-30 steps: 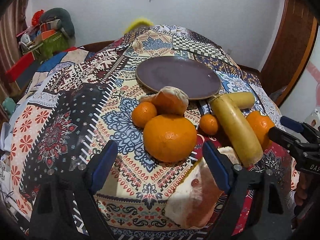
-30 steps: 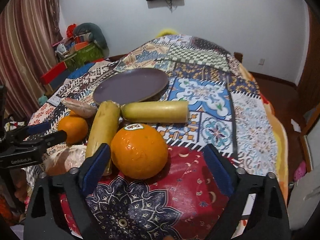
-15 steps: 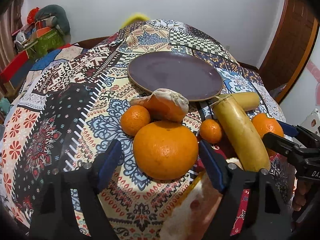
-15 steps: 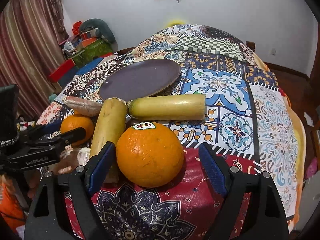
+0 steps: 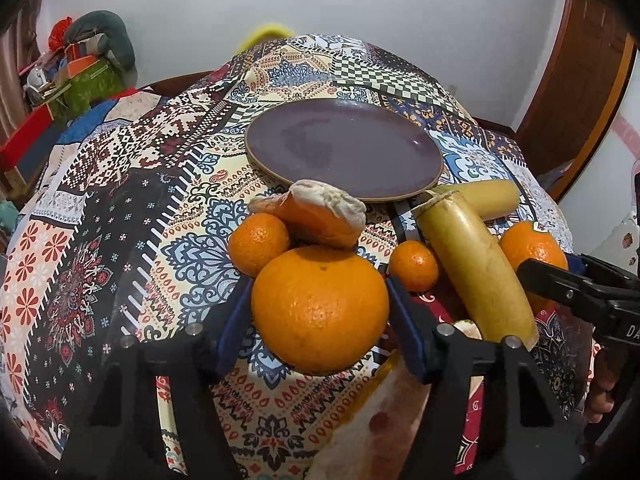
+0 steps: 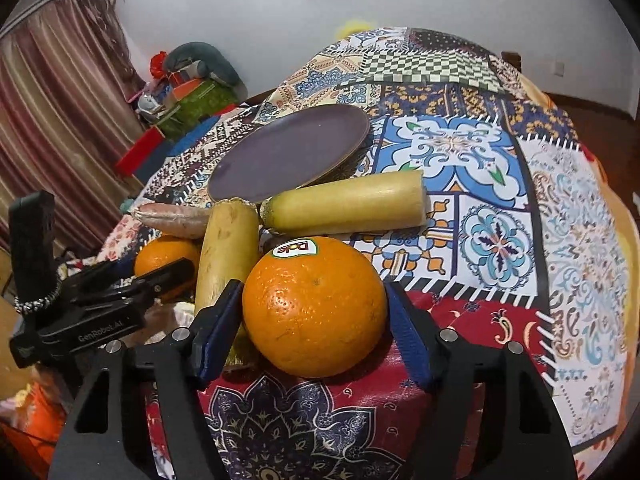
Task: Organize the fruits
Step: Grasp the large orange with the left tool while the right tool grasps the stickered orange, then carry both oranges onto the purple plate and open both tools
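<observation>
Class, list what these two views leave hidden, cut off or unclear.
- Left wrist view: the pale fruit at the bottom is cut off by the edge and covered by the left hand-held gripper.
- Right wrist view: the far orange is partly behind the left hand-held gripper.
- Both views: whether the pads touch each orange.

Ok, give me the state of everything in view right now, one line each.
Left gripper: jaws against the sides of a big orange.
Right gripper: jaws against the sides of the stickered orange.
Plate: nothing on it.
Two bananas: lying on the cloth, ends cut off.
Two small oranges: whole, on the cloth.
Cloth: spread out under everything.
</observation>
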{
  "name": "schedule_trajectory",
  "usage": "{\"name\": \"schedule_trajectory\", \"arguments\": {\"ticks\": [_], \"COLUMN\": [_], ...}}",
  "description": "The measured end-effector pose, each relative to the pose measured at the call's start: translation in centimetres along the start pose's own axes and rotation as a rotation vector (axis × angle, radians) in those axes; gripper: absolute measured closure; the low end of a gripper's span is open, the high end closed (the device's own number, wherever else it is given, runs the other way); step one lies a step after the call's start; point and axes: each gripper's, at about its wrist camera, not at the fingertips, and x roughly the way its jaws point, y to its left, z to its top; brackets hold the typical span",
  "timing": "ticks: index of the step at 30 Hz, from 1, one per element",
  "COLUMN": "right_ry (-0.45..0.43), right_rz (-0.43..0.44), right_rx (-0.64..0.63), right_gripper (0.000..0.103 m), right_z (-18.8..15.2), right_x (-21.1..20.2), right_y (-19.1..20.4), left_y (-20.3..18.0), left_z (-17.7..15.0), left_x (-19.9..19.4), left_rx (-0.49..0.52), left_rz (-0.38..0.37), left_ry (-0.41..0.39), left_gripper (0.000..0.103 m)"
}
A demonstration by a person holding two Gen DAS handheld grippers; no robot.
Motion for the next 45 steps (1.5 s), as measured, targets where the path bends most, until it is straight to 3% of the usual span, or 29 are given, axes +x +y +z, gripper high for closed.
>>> {"name": "schedule_trajectory", "arguments": {"ticks": [11, 19, 31, 45], "right_ry": [-0.023, -0.096, -0.253, -0.349], "right_rz": [-0.072, -0.093, -0.085, -0.101], "right_rx": [-0.018, -0.037, -0.110, -0.175], "right_gripper": [0.036, 0.036, 0.036, 0.036], "right_z": [0.7, 1.8, 5.5, 9.2], "right_x": [-1.1, -3.1, -5.9, -5.6], "right_y": [0.3, 1.1, 3.7, 5.1], "left_y": [0.8, 1.4, 0.9, 1.6], "left_z": [-0.3, 0.3, 4.3, 9.0], "left_x": [-2.1, -5.0, -9.4, -8.1], "left_rx": [-0.013, -0.020, 0.004, 0.016], "left_rz": [0.021, 0.041, 0.064, 0.061], "left_ry": [-0.018, -0.081, -0.245, -0.281], "left_gripper": [0.039, 0.039, 0.039, 0.039]}}
